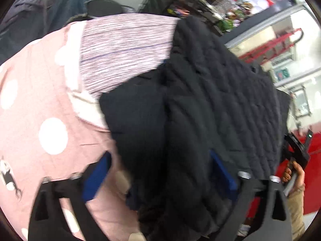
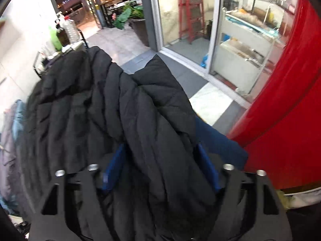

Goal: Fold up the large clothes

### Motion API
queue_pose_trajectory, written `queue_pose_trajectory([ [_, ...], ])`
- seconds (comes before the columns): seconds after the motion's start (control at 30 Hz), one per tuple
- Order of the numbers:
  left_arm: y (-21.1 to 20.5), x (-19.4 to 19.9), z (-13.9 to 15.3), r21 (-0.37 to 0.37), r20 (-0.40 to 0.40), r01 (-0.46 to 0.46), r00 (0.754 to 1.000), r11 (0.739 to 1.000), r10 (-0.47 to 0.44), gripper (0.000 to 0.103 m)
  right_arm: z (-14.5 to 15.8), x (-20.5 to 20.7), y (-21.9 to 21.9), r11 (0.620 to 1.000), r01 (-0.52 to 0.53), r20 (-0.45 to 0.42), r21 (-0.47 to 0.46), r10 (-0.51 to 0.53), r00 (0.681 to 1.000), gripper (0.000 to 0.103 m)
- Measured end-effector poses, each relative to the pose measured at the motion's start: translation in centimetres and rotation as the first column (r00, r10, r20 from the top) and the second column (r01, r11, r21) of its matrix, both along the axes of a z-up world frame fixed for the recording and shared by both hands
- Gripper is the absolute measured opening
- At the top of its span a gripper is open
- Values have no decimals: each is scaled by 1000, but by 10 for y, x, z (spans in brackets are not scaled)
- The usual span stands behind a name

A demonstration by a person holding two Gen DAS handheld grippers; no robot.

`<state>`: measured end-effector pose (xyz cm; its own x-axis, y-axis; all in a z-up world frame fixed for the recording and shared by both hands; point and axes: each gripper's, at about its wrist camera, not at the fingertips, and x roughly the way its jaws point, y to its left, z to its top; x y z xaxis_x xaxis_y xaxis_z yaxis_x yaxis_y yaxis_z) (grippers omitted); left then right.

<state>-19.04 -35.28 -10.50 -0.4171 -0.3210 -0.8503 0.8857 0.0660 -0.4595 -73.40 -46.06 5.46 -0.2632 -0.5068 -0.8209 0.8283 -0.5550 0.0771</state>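
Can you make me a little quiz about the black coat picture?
1. True or false: the black coat lies partly on a pink spotted sheet.
2. What colour are the pads of the right gripper? A green, B blue, C yellow.
3. Fill in: beyond the glass door stands a red ______.

Key: 1 true. 2 B. 3 ladder.
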Motion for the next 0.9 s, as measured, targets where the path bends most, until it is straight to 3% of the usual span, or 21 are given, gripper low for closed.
queue_pose_trajectory([
  [0.03,7,8,-3,-1,-8,-3,1000,1000,3,98,-1,2,-1,1000,10,-12,6,-10,1000,87],
  [0.17,8,15,-3,7,-7,1,1000,1000,-1,98,-9,-8,15,999,47,3,-21,-47,999,93],
  [0.3,13,11,13,-19,77,13,997,1000,-11,98,6,-7,24,997,70,-5,-43,-71,997,93],
  [0.4,22,17,33,-49,146,-19,989,999,26,97,28,18,43,987,78,-77,-137,-89,993,93],
  [0.5,31,10,52,-86,210,5,978,996,13,97,40,51,54,989,1,-126,-149,-20,992,97],
  [0.6,43,-12,73,-131,284,98,957,987,-58,97,41,91,53,989,-136,-141,-61,127,982,97],
  [0.67,55,-22,81,-146,292,125,953,981,-78,97,39,123,53,972,-236,-166,9,234,958,97],
  [0.8,82,-52,98,-169,267,191,953,967,-142,97,31,198,60,891,-425,-203,159,451,869,97],
  [0.9,102,-76,101,-164,318,263,927,951,-201,97,28,239,73,849,-475,-254,231,524,813,98],
])
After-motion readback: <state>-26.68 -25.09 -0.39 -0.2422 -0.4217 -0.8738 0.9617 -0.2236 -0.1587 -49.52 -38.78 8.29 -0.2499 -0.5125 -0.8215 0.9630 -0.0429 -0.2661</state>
